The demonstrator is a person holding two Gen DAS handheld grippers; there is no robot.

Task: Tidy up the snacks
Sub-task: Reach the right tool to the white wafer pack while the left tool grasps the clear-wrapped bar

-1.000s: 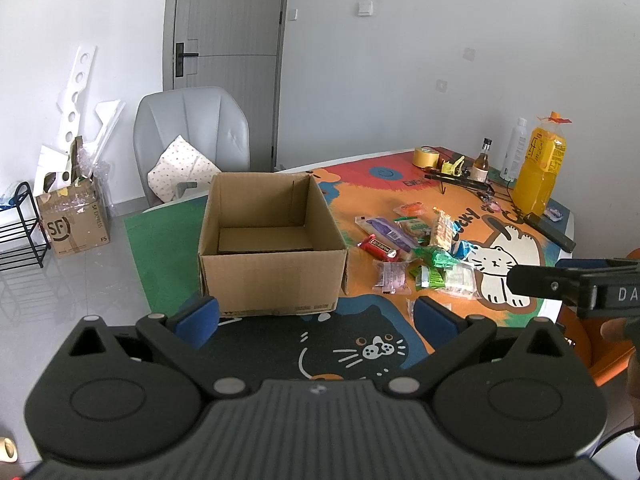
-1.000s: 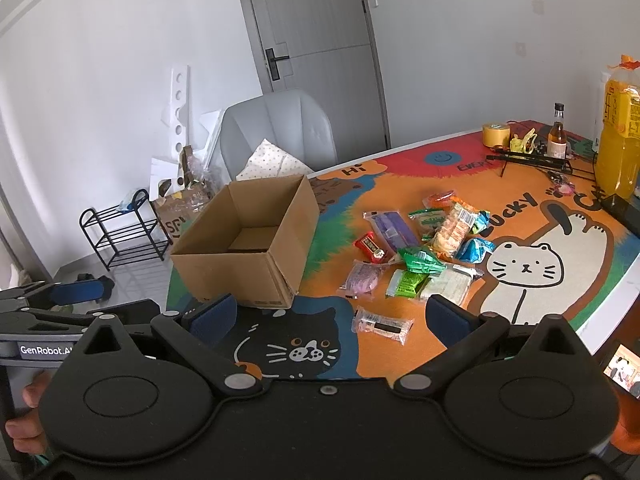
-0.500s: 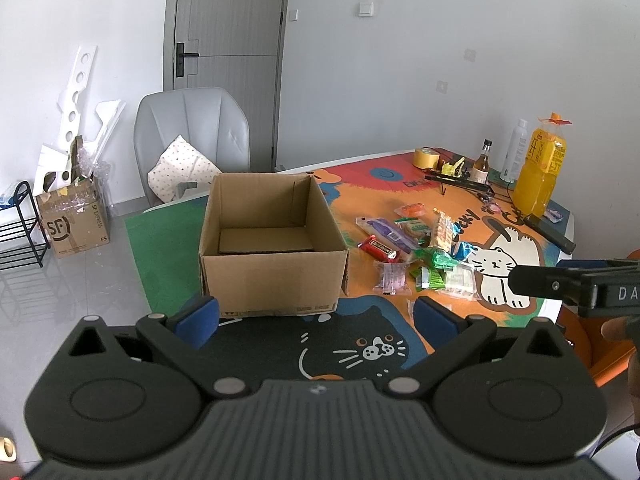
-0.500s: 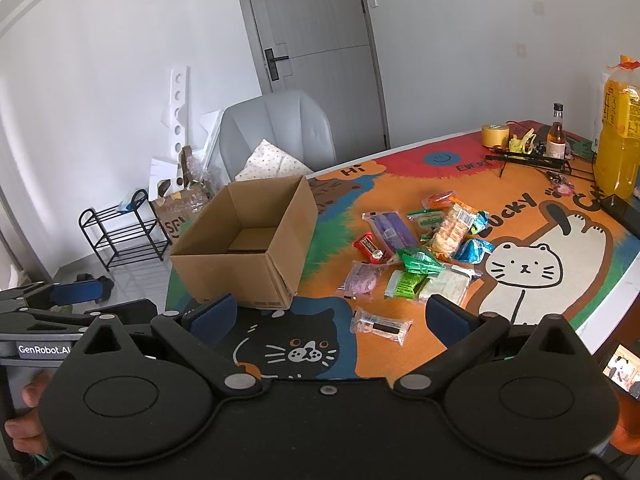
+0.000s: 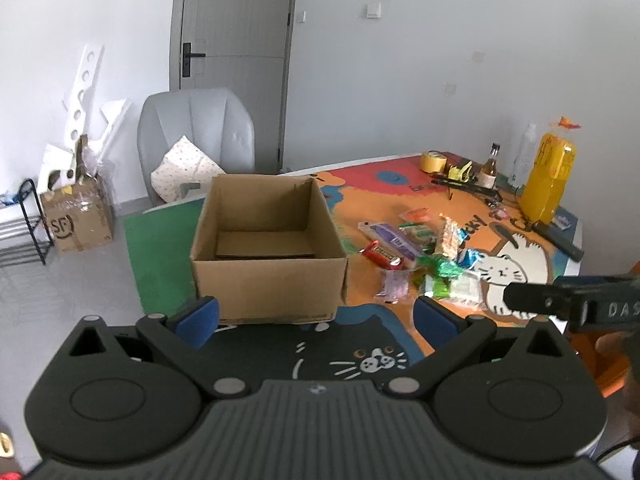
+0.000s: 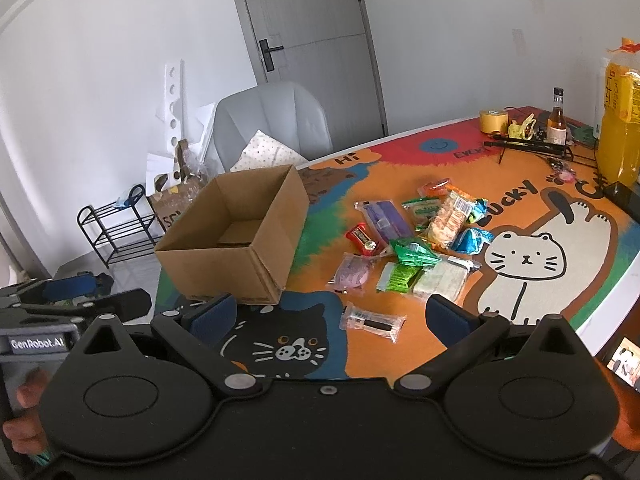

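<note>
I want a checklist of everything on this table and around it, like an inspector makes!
Surface: table covered by a colourful cat-picture mat.
Job's things: open cardboard box, no snacks seen inside; snack packets in a loose pile right of it; one clear packet lies alone, nearest the right gripper.
Clutter: tape roll, small brown bottle, big yellow drink bottle at the far end.
Grippers: left gripper and right gripper both open, holding nothing.
Cables: nothing seen for certain.
Surroundings: grey chair with a cushion, closed door, black rack, another box on the floor.
</note>
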